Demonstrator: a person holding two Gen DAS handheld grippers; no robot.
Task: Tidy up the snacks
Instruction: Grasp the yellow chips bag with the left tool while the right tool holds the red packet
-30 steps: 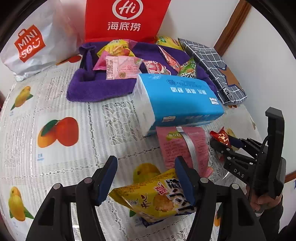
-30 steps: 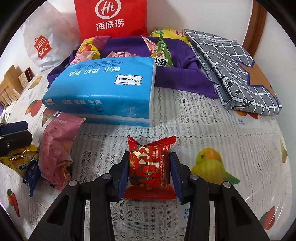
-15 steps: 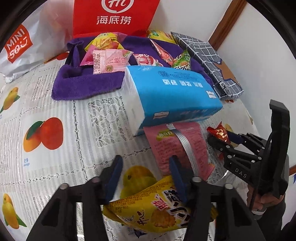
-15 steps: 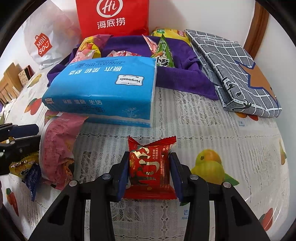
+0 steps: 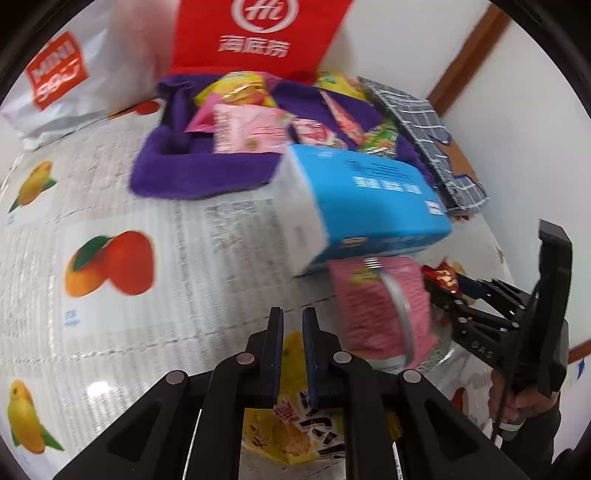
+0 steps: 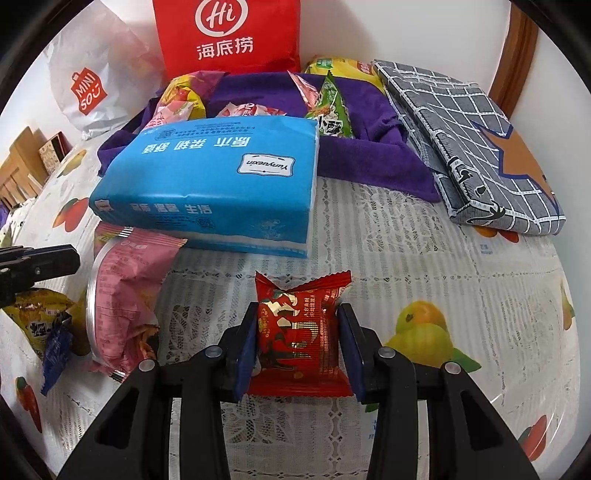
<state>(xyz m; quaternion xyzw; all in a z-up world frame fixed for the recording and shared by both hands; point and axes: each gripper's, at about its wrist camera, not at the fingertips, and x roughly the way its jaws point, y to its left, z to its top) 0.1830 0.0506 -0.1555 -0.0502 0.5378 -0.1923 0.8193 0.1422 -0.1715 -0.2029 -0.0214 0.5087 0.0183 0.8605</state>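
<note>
Left gripper (image 5: 292, 321) first: its jaws have just been closing and now stand almost together, pinching the top edge of the yellow snack bag (image 5: 295, 424), which hangs below the fingers and close to the lens over the fruit-print tablecloth (image 5: 110, 295). That view is smeared with blur, so the exact bite on the foil is hard to read. Over on the other side, the right gripper (image 6: 299, 332) is clamped on the red snack packet (image 6: 297, 332), one blue pad against each side, the packet upright between them, its lower edge at the cloth. Just beyond it lies the blue tissue pack (image 6: 210, 184), flat on the table, and tucked against its near left corner is the pink snack bag (image 6: 125, 288), crumpled, with a metal lid's rim (image 6: 90, 306) showing beside it. Behind the tissues, the purple towel (image 6: 369, 158) carries a scatter of snacks, a green sachet (image 6: 332, 110) and a pink packet (image 5: 251, 127) among them. At the back stand a red Hi bag (image 6: 229, 33) and a white Miniso bag (image 6: 92, 88); a grey checked bundle (image 6: 472, 147) lies to the right.
</note>
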